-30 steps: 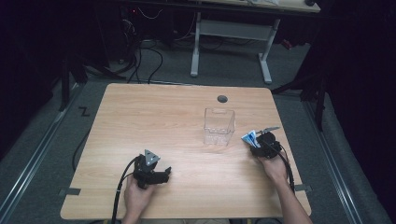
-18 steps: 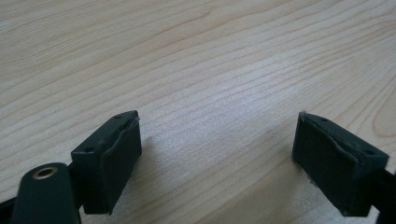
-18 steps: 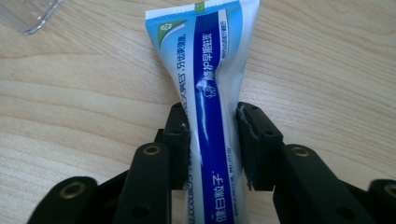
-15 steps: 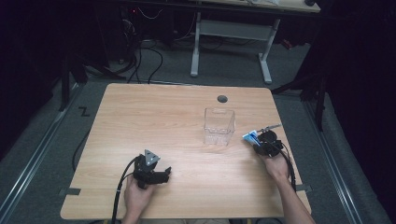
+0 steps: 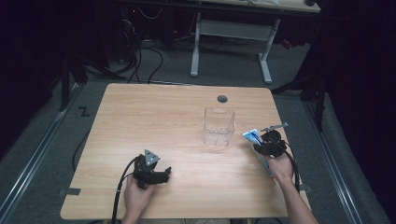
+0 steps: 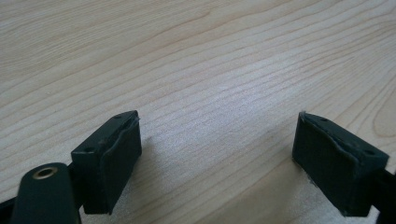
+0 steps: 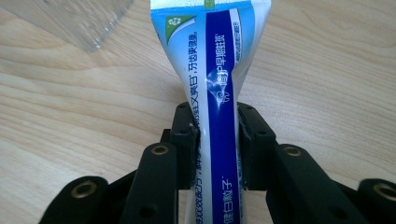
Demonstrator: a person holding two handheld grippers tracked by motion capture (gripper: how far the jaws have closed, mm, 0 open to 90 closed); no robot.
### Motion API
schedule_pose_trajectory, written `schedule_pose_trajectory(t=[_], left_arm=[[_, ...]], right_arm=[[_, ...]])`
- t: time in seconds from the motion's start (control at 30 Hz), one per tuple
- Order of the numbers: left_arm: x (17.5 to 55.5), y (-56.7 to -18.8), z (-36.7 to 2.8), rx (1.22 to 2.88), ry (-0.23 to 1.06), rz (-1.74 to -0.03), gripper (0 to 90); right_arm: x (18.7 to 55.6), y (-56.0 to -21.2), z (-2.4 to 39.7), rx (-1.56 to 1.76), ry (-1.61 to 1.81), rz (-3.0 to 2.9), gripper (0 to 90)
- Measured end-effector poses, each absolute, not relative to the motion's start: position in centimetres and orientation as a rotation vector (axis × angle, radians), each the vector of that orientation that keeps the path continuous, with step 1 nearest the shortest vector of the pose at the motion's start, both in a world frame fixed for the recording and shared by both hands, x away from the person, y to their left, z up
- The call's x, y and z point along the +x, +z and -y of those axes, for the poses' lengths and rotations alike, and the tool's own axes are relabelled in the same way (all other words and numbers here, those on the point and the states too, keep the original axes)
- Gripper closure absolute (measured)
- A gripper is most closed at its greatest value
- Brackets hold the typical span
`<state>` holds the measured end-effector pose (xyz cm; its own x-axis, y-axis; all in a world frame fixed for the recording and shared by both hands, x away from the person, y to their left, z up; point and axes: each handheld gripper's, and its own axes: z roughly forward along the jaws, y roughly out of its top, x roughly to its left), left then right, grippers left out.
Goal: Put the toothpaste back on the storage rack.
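A: Where do we have the right gripper (image 5: pixel 267 144)?

B: Near-right of the table (image 5: pixel 140 116), in the person's right hand (image 5: pixel 280 168). Jaws clamped on a toothpaste tube (image 7: pixel 219 93), blue and white, with printed text running down it. In the right gripper view the pads pinch the tube at its middle and the flat crimped end sticks out past the jaws, over the wood.

A: And the tube from the high view?

B: We see its blue-white end (image 5: pixel 251 136) poking out to the left of the gripper, just right of the clear plastic container (image 5: pixel 218 126). Close to it; we can't tell whether they touch.

A: Container position?

B: Upright, right of table centre, open top. A corner of it shows at the far-left edge of the right gripper view (image 7: pixel 88 23). A dark round grommet hole (image 5: pixel 222 98) sits just beyond it, toward the far edge.

A: Left gripper (image 5: pixel 159 176)?

B: Near-left, held in the left hand (image 5: pixel 137 196), cable trailing off the near edge. In the left gripper view its jaws stand wide apart with bare wood between them, gripping nothing, low over the tabletop (image 6: pixel 210 70). Well apart from the container and the tube.
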<state>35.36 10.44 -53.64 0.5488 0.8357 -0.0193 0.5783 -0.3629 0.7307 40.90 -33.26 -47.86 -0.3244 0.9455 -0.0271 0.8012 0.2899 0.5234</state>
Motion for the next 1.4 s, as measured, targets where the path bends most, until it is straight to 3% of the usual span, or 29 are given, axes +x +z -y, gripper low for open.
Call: schedule_pose_trajectory(t=[1.4], left_arm=[[35.4, -53.6, -10.4, 2.081, 0.469, -1.135, 16.0]], right_arm=[[38.4, -41.5, 31.8, 1.401, 0.995, -2.223, 71.7]])
